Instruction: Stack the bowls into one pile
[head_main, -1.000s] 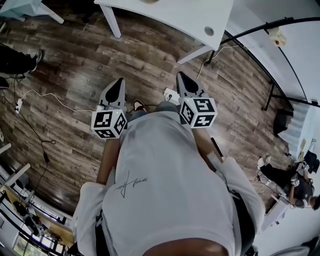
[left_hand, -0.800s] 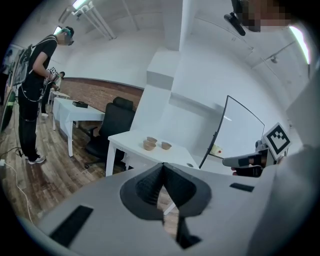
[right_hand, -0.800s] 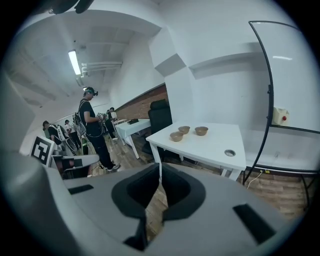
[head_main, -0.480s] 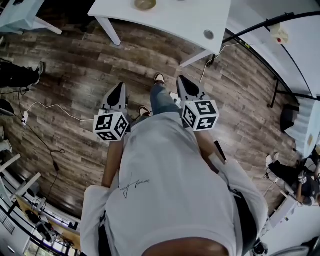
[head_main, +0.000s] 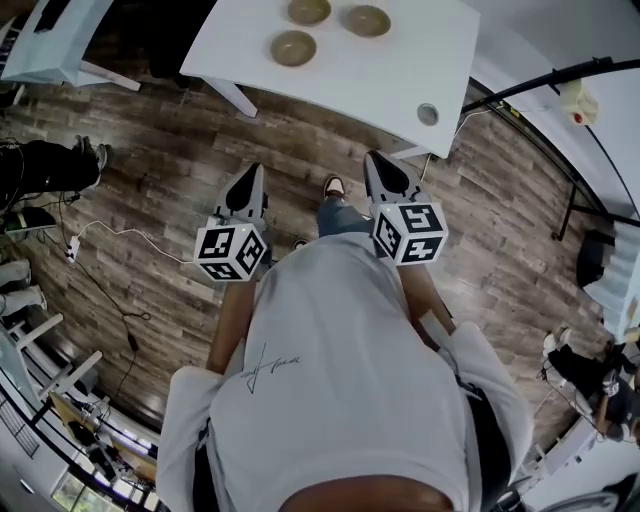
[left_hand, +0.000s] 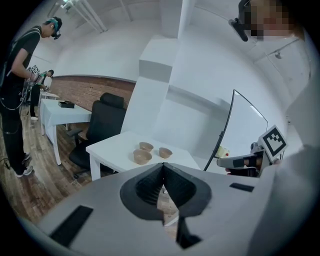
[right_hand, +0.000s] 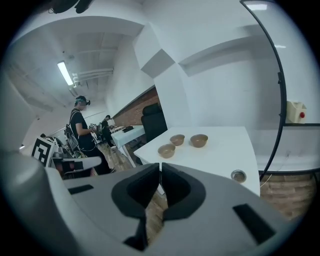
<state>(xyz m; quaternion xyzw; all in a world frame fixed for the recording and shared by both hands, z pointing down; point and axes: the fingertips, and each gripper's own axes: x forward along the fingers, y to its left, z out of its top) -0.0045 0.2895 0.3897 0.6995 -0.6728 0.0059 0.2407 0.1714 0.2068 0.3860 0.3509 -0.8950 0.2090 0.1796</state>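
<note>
Three tan bowls stand apart on a white table ahead of me: a near one, a far-left one and a far-right one. They also show in the left gripper view and in the right gripper view. My left gripper is held over the wood floor, short of the table, jaws shut and empty. My right gripper hangs near the table's front edge, also shut and empty.
A round cable hole sits near the table's right corner. A black office chair stands at the table's left. A black curved stand with a white box is at the right. Another person stands by a second table. Cables lie on the floor.
I have walked forward: the table has come closer and the three bowls have come into the head view. Both grippers stay shut in front of my body.
</note>
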